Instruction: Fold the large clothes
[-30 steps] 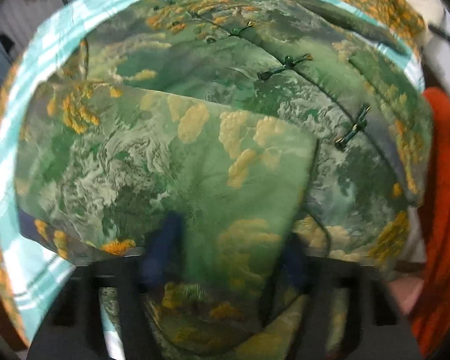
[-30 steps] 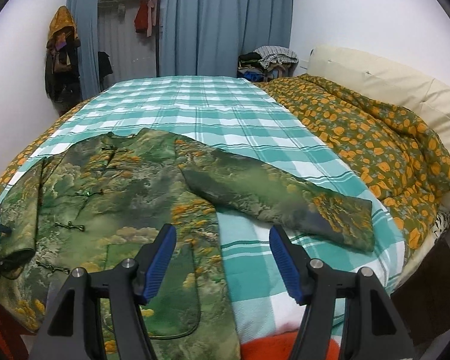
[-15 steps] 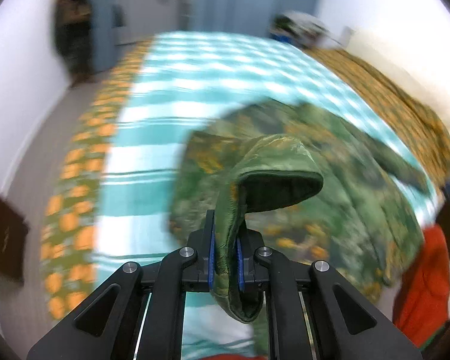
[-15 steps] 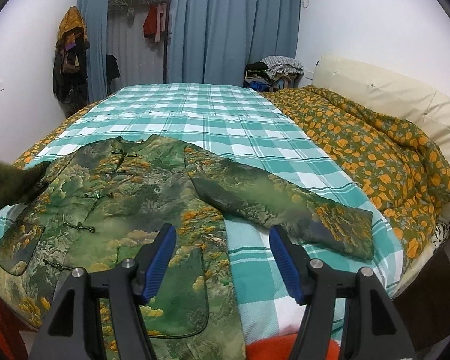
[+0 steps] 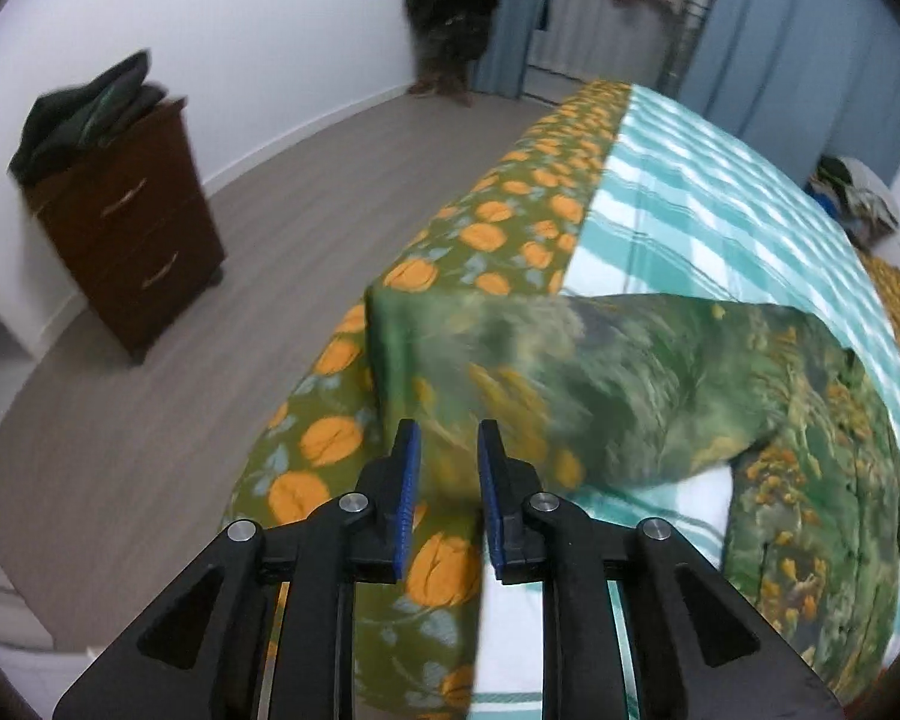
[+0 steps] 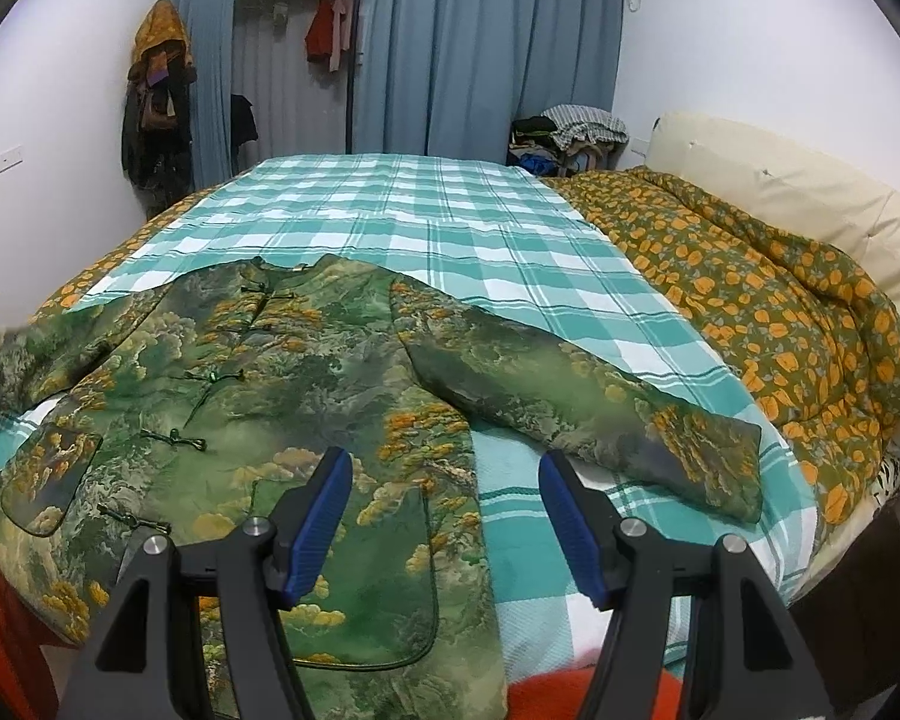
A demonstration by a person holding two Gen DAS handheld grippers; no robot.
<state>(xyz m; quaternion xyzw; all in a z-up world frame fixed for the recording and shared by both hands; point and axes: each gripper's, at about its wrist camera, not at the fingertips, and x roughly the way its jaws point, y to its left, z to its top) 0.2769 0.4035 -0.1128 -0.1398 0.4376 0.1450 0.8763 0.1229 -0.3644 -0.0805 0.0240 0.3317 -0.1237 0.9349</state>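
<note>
Left wrist view: left gripper (image 5: 447, 441) over bed edge, jaws opening, narrow gap, nothing pinched; jacket sleeve (image 5: 570, 384) blurred, spread just ahead of tips across floral quilt (image 5: 492, 228) and checked sheet (image 5: 720, 210); dresser (image 5: 126, 222) far left on floor

Right wrist view: right gripper (image 6: 444, 480) held open, empty, above jacket (image 6: 282, 396) hem; jacket flat on sheet, front up, other sleeve stretched ahead to right
</note>
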